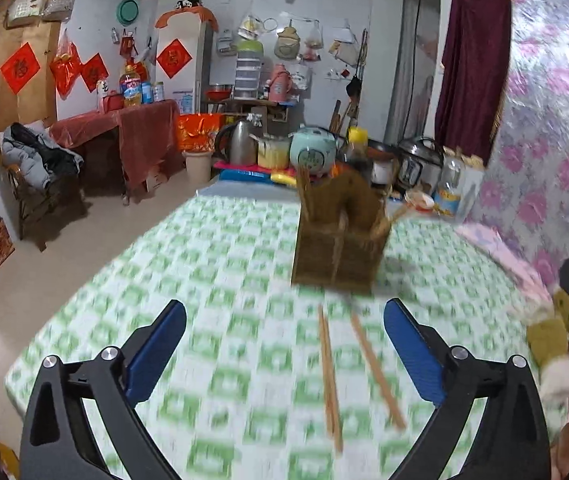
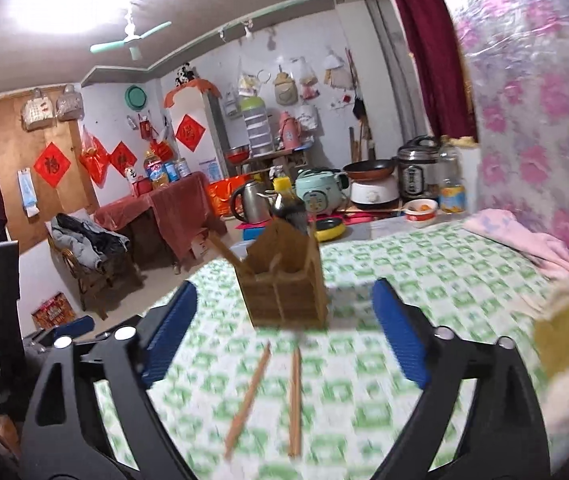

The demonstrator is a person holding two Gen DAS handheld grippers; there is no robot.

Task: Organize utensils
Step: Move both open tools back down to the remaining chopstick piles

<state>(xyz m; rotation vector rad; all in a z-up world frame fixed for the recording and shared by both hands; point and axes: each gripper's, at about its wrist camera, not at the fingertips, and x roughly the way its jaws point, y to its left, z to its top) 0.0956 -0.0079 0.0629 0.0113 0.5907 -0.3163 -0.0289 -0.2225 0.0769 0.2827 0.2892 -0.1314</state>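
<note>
A brown wooden utensil holder [image 1: 338, 240] stands on the green-checked tablecloth [image 1: 224, 272], with chopsticks sticking up in it. It also shows in the right wrist view [image 2: 286, 280]. Two loose chopsticks [image 1: 330, 376] lie on the cloth in front of it, between my left gripper's fingers; they also show in the right wrist view [image 2: 294, 396]. My left gripper [image 1: 284, 316] is open and empty above them. My right gripper [image 2: 284, 300] is open and empty, just short of the holder. Both views are motion-blurred.
A pink cloth [image 2: 520, 236] and a yellow-and-white soft thing [image 2: 564, 344] lie at the table's right side by the flowered wall. A kettle [image 2: 250, 200], rice cookers [image 2: 320, 196], bottles and a bowl [image 2: 420, 210] crowd the far end. The floor drops off on the left.
</note>
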